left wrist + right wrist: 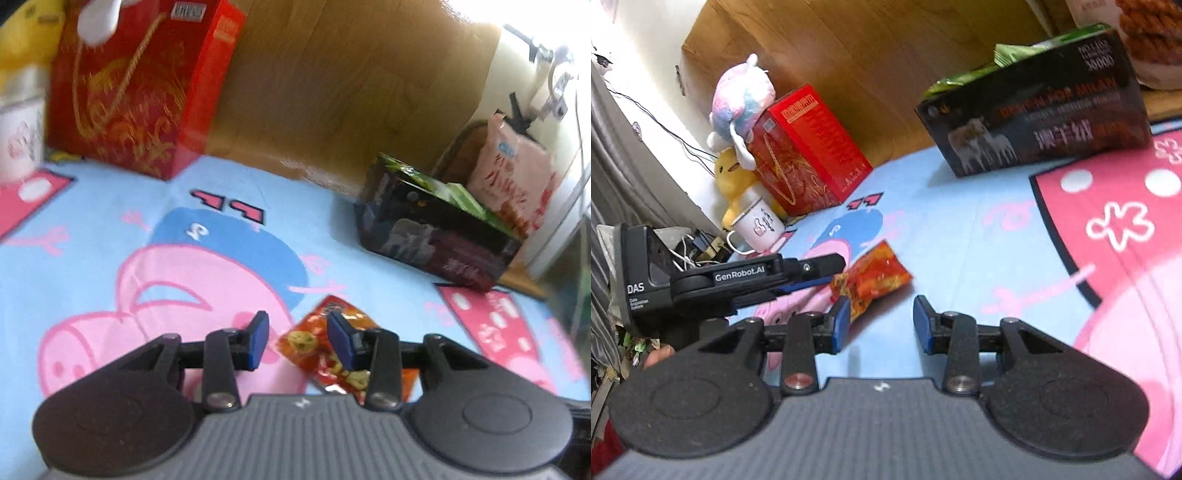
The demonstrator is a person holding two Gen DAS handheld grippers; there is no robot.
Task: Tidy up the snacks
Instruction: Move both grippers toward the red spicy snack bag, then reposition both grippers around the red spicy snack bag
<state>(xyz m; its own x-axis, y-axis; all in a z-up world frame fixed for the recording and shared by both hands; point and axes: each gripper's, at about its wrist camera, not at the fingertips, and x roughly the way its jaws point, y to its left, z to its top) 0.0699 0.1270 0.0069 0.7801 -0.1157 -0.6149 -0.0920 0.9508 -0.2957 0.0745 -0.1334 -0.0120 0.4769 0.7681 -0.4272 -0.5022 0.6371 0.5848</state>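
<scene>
A red-orange snack packet (325, 343) lies flat on the blue cartoon-print blanket (110, 229). My left gripper (297, 341) is open and low over the packet, its fingers on either side of the packet's near half. In the right wrist view the packet (875, 277) lies just ahead-left of my open, empty right gripper (879, 325), with the left gripper (809, 282) reaching it from the left. A dark open box (432, 236) holds green snack bags (458, 195); it also shows in the right wrist view (1041, 125).
A red gift box (136, 92) stands at the back left, with plush toys (738, 99) and a white mug (759, 225) beside it. A pink snack bag (513, 173) leans behind the dark box. A wooden board (332, 81) backs the blanket.
</scene>
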